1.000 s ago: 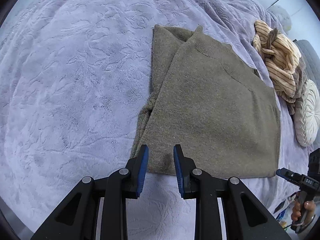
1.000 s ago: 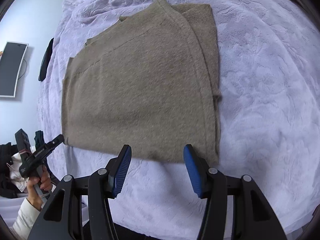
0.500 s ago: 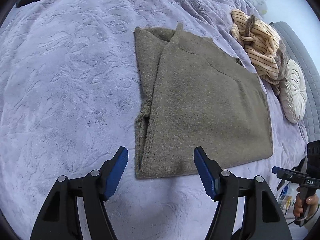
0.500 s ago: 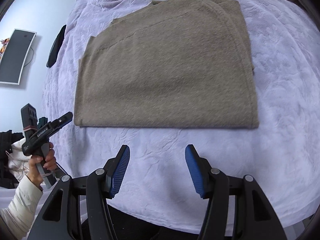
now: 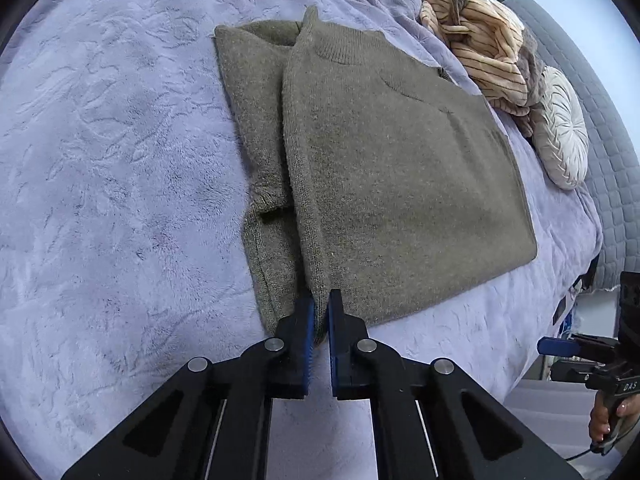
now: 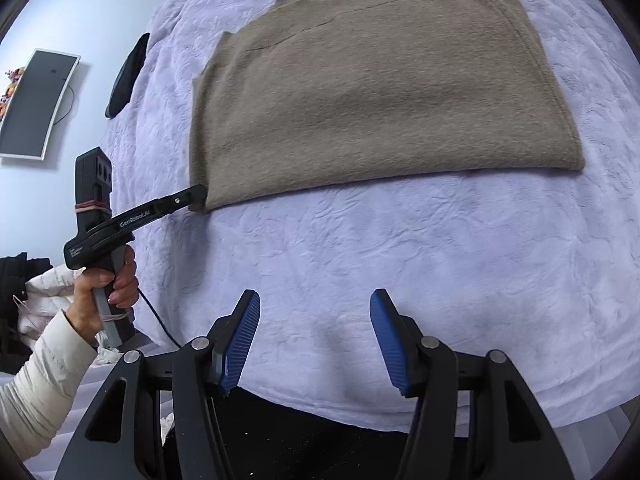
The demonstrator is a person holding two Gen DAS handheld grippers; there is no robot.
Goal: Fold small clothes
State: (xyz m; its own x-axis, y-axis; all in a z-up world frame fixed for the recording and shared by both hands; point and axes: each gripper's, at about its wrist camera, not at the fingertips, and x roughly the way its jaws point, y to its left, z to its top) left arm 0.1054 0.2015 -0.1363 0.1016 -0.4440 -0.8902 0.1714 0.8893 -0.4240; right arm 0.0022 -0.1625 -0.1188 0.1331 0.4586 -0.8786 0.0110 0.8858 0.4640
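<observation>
On my left, my left gripper point(image 5: 320, 312) has just closed and its fingers are clamped on the near left corner of the olive knit sweater point(image 5: 384, 184), where the folded body's hem edge meets the tucked-in sleeve. The sweater lies flat on the lavender bedspread point(image 5: 112, 168), already folded narrow, with a striped garment point(image 5: 476, 36) and a round cushion point(image 5: 560, 136) beyond its far right side. To make a clean fold I'd want this pinch to hold every layer at the corner, not just the top one. On the right, my right gripper point(image 6: 316, 336) hangs with its fingers apart and empty over bare bedspread, well short of the hem; it should take the matching right corner so both lift level.
</observation>
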